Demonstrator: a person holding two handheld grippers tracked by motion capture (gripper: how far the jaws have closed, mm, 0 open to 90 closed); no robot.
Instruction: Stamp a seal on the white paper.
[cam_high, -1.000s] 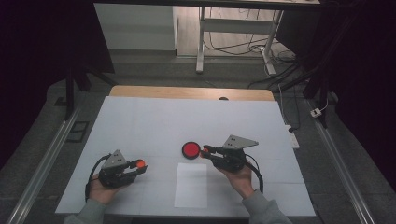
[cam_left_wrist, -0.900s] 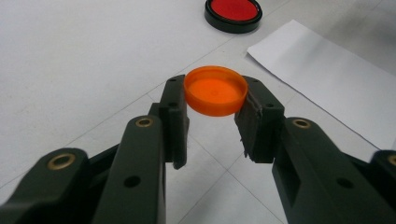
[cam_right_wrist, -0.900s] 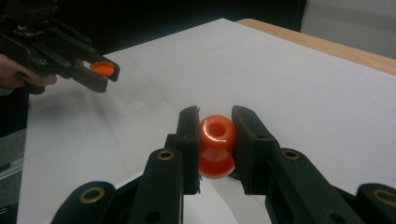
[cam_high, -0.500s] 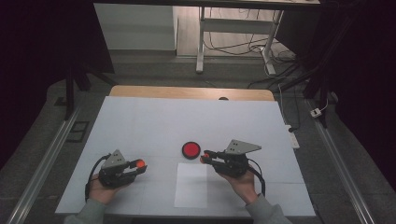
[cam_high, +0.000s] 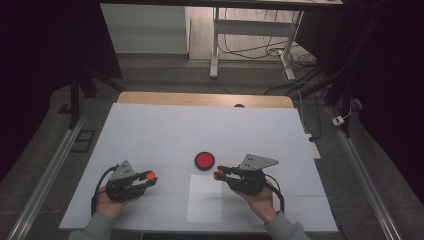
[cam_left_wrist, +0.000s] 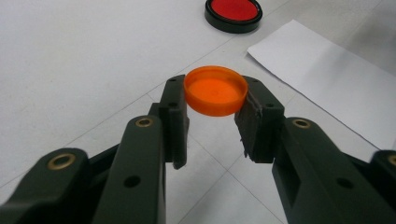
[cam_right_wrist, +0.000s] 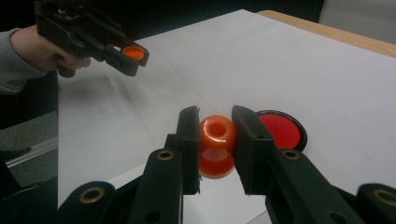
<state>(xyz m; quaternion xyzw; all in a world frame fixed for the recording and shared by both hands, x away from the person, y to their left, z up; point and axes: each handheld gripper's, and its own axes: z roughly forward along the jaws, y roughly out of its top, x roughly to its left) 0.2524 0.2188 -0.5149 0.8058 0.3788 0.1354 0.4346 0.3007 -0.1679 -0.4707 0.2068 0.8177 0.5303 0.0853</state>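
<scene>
While our left gripper (cam_high: 148, 176) clamps the orange cap (cam_left_wrist: 215, 90), our right gripper (cam_high: 218, 174) pinches the orange bottle (cam_right_wrist: 216, 145), mouth towards the cap, beside the red dish (cam_high: 204, 160).

On the table (cam_high: 165, 125) the round dish (cam_high: 204, 160) lies near the middle, and the paper sheet (cam_high: 205, 200) lies just in front of it, closer to the person. The left gripper (cam_high: 148, 176) is to the left of the sheet, with the cap (cam_left_wrist: 215, 90) between its jaws, above the table surface. The right gripper (cam_high: 218, 174) is at the right of the sheet, just beside the dish, with the small bottle (cam_right_wrist: 216, 144) between its jaws. The two grippers point toward each other, with the sheet between them.
</scene>
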